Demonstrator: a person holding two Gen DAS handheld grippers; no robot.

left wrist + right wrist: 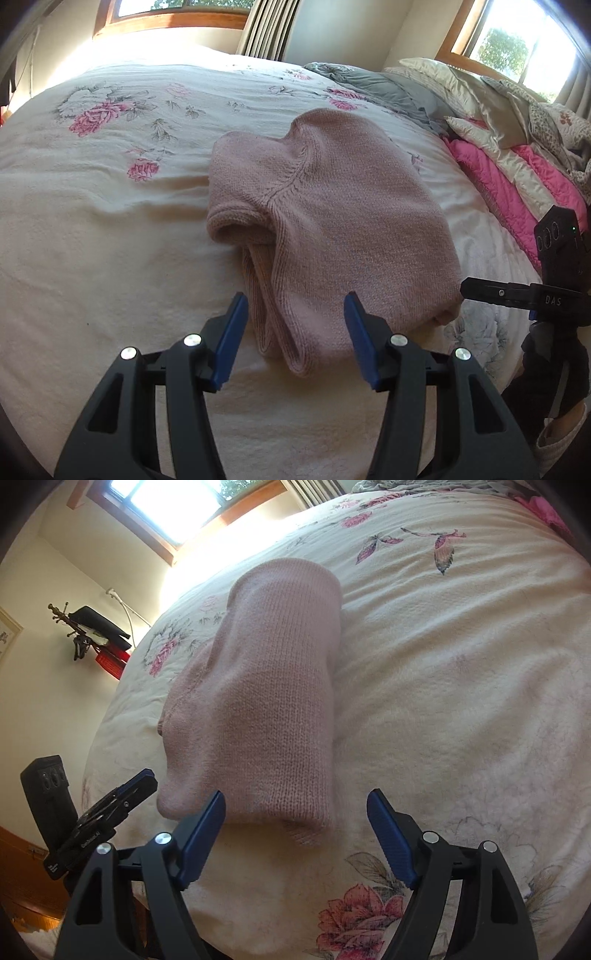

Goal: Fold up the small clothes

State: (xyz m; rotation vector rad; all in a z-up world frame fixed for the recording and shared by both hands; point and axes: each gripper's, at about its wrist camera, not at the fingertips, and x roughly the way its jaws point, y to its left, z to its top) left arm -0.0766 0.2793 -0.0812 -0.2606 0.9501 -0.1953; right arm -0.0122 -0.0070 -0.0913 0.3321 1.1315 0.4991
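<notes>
Both tools are off the cloth here. The left tool [295, 321] hangs with its blue pads spread wide and nothing between them, just short of the near hem of the pink knit sweater [325, 221]. The right tool [295, 816] is likewise gaping and empty-handed, the same bundle lying straight ahead of its tips on the bed [461, 701]. The folding looks well along: the garment sits as a compact doubled stack, layered edges showing at the end nearest the left tool, a sleeve opening puffing up to that tool's left. What's left, by the look of it, is perhaps a tidy-up of that loose sleeve. The knit is soft, fine-ribbed, dusty pink; the floral bedspread beneath is cream, lightly rumpled.
</notes>
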